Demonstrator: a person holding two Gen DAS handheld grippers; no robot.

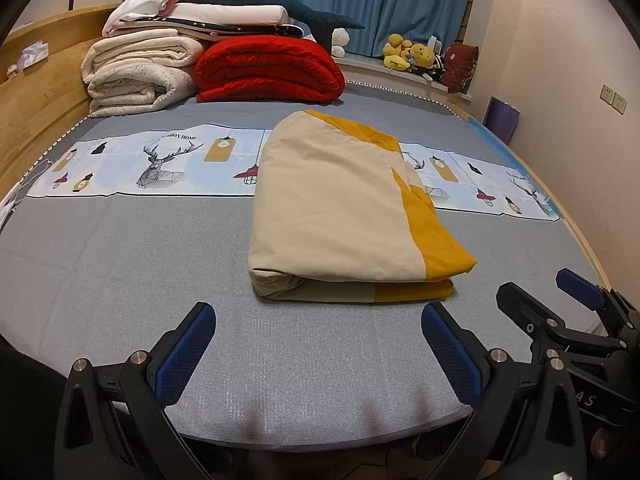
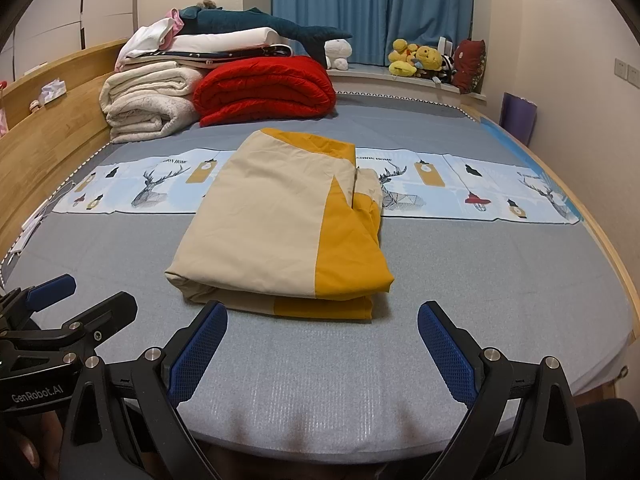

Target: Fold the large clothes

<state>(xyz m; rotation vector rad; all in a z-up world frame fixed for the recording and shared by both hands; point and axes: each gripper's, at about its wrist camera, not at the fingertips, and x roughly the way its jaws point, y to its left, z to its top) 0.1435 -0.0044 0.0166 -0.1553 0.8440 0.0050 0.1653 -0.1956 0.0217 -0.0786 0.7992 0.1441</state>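
Blue-padded fingers (image 1: 188, 356) of the left gripper (image 1: 318, 344) are standing wide apart in the left wrist view, gripping nothing and hovering over the grey bed cover (image 1: 120, 264). A folded cream-and-yellow cloth (image 1: 340, 216) is lying flat on the cover at 12 o'clock from the gripper, apart from both fingers. Its far end is overlapping the printed deer band (image 1: 160, 164). The right gripper (image 1: 548, 300) is showing at 3 o'clock, near the cloth's yellow corner but not touching it. A red quilt (image 1: 272, 68) and stacked white blankets (image 1: 136, 76) are resting at 11 o'clock by the wooden headboard (image 1: 36, 104).

Right wrist view: the right gripper (image 2: 322, 340) is likewise holding its fingers (image 2: 444, 348) wide and gripping nothing. The cloth (image 2: 272, 228) is lying at 12 o'clock, its near folded edge just beyond the left fingertip. The left gripper (image 2: 76, 300) is entering at 9 o'clock. Yellow plush toys (image 2: 416, 60) are sitting at 1 o'clock beneath the blue curtain (image 2: 372, 8).
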